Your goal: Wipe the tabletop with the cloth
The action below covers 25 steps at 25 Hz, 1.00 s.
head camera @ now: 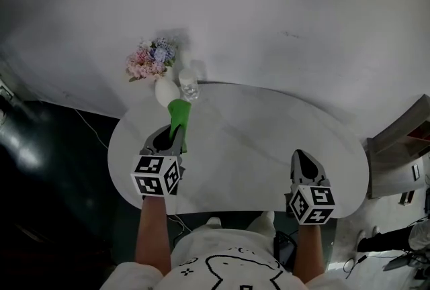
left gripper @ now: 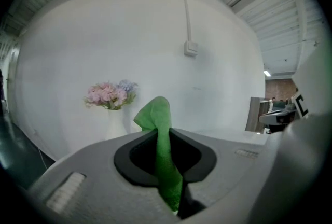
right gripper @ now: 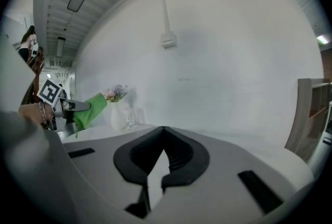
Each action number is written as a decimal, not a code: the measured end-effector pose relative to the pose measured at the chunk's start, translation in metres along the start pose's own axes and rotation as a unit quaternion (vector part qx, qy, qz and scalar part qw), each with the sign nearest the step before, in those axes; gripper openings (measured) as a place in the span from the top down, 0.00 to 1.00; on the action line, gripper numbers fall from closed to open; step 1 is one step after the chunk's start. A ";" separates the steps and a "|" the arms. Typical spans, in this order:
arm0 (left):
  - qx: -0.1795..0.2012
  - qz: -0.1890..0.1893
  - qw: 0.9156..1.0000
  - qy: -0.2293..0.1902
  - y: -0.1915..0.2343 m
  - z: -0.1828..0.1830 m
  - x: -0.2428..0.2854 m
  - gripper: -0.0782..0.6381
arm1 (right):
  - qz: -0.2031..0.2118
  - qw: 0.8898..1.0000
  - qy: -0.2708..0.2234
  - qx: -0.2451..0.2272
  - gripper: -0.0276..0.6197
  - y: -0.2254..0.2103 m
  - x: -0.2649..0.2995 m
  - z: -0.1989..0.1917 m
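While pinched tight by the left gripper (left gripper: pixel 162 134), cloth (head camera: pixel 178 115) juts beyond its tips over the table (head camera: pixel 255 141), far left, near the vase (head camera: pixel 165 91); right gripper (right gripper: pixel 164 130) closed, empty.

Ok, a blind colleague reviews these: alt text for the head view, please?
Seen from above, the left gripper pinches a green cloth over the left of a white table, while the right gripper, shut and empty, is over its near right edge. A vase of flowers and a glass stand at the table's far edge.
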<state>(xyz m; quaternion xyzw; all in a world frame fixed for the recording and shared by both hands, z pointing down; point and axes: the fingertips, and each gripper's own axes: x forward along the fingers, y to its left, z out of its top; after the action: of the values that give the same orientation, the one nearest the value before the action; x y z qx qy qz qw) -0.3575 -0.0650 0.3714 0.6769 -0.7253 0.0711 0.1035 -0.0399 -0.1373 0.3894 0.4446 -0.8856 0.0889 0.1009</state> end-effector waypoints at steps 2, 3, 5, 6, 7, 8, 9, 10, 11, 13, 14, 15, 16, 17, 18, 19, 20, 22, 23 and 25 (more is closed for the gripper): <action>-0.007 0.017 1.000 0.007 0.022 -0.009 -0.007 0.82 | 0.007 1.000 0.005 -0.003 0.97 0.013 0.006 -0.004; -0.010 0.025 1.000 0.011 0.033 -0.013 -0.010 0.82 | 0.010 1.000 0.007 -0.003 0.97 0.019 0.009 -0.006; -0.013 0.041 0.999 0.016 0.054 -0.021 -0.016 0.82 | 0.013 1.000 0.010 -0.001 0.97 0.030 0.016 -0.010; -0.014 0.047 0.999 0.019 0.064 -0.025 -0.017 0.82 | 0.013 1.000 0.012 0.001 0.97 0.034 0.020 -0.012; -0.015 0.053 0.998 0.022 0.073 -0.028 -0.019 0.82 | 0.013 1.000 0.013 0.003 0.97 0.039 0.024 -0.015; -0.014 0.060 0.998 0.026 0.083 -0.032 -0.021 0.82 | 0.015 1.000 0.014 0.004 0.97 0.044 0.028 -0.018; -0.013 0.066 0.997 0.030 0.092 -0.035 -0.023 0.82 | 0.018 1.000 0.016 0.006 0.97 0.049 0.032 -0.021; -0.012 0.072 0.997 0.034 0.100 -0.039 -0.025 0.82 | 0.022 1.000 0.018 0.007 0.97 0.055 0.035 -0.025; -0.011 0.078 0.996 0.037 0.109 -0.043 -0.026 0.82 | 0.025 0.999 0.021 0.010 0.97 0.060 0.039 -0.028; -0.008 0.092 0.995 0.045 0.126 -0.050 -0.028 0.82 | 0.030 0.999 0.025 0.017 0.97 0.068 0.047 -0.033; -0.006 0.100 0.994 0.050 0.135 -0.054 -0.029 0.82 | 0.033 0.999 0.027 0.021 0.97 0.072 0.051 -0.035; -0.004 0.108 0.993 0.056 0.144 -0.058 -0.030 0.82 | 0.036 0.999 0.029 0.023 0.97 0.076 0.055 -0.037; -0.001 0.116 0.991 0.062 0.153 -0.062 -0.031 0.82 | 0.038 0.998 0.032 0.024 0.97 0.080 0.058 -0.039; 0.001 0.123 0.990 0.069 0.162 -0.066 -0.032 0.82 | 0.041 0.998 0.036 0.024 0.97 0.084 0.060 -0.041; 0.003 0.129 0.989 0.076 0.170 -0.071 -0.033 0.82 | 0.042 0.998 0.040 0.025 0.97 0.087 0.062 -0.044; 0.005 0.132 0.988 0.083 0.177 -0.076 -0.033 0.82 | 0.042 0.998 0.045 0.028 0.97 0.089 0.064 -0.047; 0.006 0.136 0.987 0.090 0.184 -0.082 -0.033 0.82 | 0.041 0.997 0.049 0.034 0.97 0.091 0.066 -0.051; 0.009 0.144 0.984 0.106 0.198 -0.094 -0.033 0.82 | 0.042 0.996 0.061 0.049 0.97 0.096 0.070 -0.060; 0.010 0.149 0.982 0.113 0.204 -0.100 -0.034 0.82 | 0.044 0.995 0.069 0.052 0.97 0.098 0.071 -0.065; 0.006 0.160 0.979 0.124 0.215 -0.110 -0.036 0.82 | 0.048 0.994 0.082 0.049 0.97 0.103 0.074 -0.073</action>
<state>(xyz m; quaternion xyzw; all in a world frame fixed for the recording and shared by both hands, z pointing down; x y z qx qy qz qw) -0.5639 0.0120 0.4770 0.5388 -0.8051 0.1744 0.1761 -0.1584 -0.1155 0.4713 0.3968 -0.8893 0.1736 0.1469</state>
